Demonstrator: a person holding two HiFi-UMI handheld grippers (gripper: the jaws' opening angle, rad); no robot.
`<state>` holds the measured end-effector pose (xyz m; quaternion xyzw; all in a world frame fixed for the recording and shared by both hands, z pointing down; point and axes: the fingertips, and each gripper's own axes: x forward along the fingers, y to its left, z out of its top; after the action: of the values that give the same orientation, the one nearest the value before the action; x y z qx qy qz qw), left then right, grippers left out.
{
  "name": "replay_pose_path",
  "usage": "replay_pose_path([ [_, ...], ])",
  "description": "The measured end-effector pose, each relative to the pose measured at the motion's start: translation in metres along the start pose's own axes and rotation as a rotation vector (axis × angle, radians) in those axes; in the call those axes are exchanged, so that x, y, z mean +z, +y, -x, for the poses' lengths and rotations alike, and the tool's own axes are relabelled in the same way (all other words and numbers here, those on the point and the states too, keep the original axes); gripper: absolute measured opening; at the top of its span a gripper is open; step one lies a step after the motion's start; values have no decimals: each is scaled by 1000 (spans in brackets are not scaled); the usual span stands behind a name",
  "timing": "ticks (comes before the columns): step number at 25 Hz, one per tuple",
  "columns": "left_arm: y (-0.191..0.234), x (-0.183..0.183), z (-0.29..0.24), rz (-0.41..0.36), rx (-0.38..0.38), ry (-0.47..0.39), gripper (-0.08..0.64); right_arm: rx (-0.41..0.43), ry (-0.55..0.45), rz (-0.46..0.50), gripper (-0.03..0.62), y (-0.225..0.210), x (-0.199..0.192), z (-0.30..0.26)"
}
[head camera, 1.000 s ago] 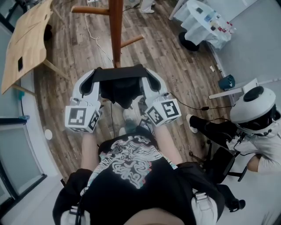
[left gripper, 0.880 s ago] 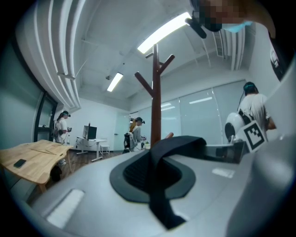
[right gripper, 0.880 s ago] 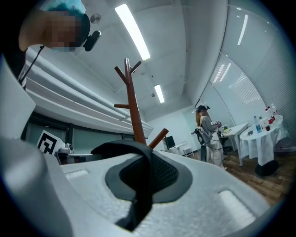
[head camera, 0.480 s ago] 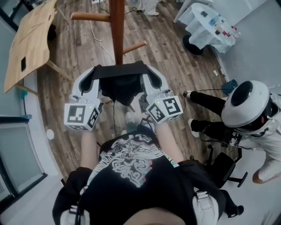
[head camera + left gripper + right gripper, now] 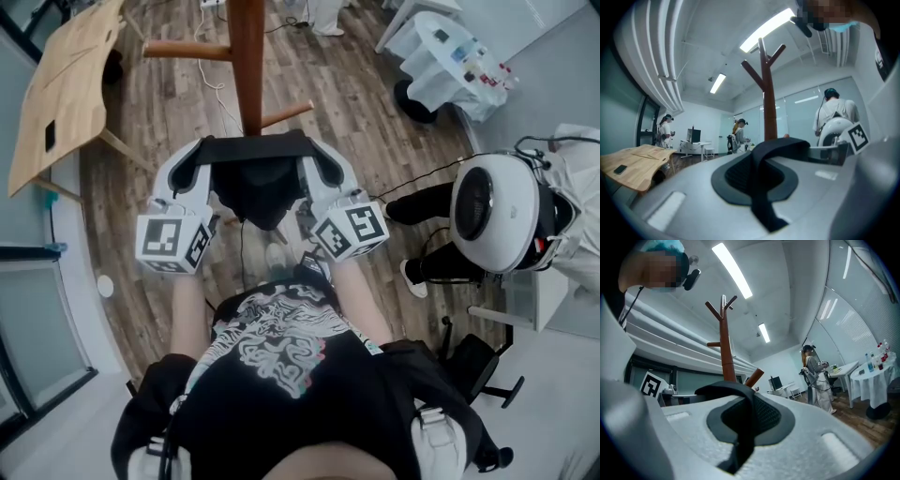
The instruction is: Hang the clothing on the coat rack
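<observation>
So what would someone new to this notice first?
The black garment stretched between the left gripper and right gripper, both clamped on it, mid-frame in the head view. Just beyond stands the wooden coat rack, and a bystander's big white helmet shows at the right.

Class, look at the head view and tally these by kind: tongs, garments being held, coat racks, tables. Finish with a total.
Tongs: 2 (left tongs, right tongs)
Garments: 1 (black garment, gripped by both tongs)
Coat racks: 1 (coat rack)
Tables: 2 (wooden table, white-covered table)
Total: 6
</observation>
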<state>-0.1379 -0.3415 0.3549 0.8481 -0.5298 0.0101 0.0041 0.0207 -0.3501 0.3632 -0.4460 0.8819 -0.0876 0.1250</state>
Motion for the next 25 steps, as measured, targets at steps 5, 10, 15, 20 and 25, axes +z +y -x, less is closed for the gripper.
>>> replay_pose_path([
  [5,2,-14,-4,8,6,21,3,8,38,31,14,-7,-14,-2],
  [10,8,-24,-18,20,11,48,3,9,69,13,15,-18,-26,-11],
  [15,13,-48,-26,31,13,93,3,4,100,-3,14,-25,-42,-15],
  [20,11,-66,-30,55,3,129,3,-8,128,-18,14,-31,-56,-13],
  [25,11,-79,-32,67,-1,155,3,-15,152,-24,15,-35,-66,-12],
])
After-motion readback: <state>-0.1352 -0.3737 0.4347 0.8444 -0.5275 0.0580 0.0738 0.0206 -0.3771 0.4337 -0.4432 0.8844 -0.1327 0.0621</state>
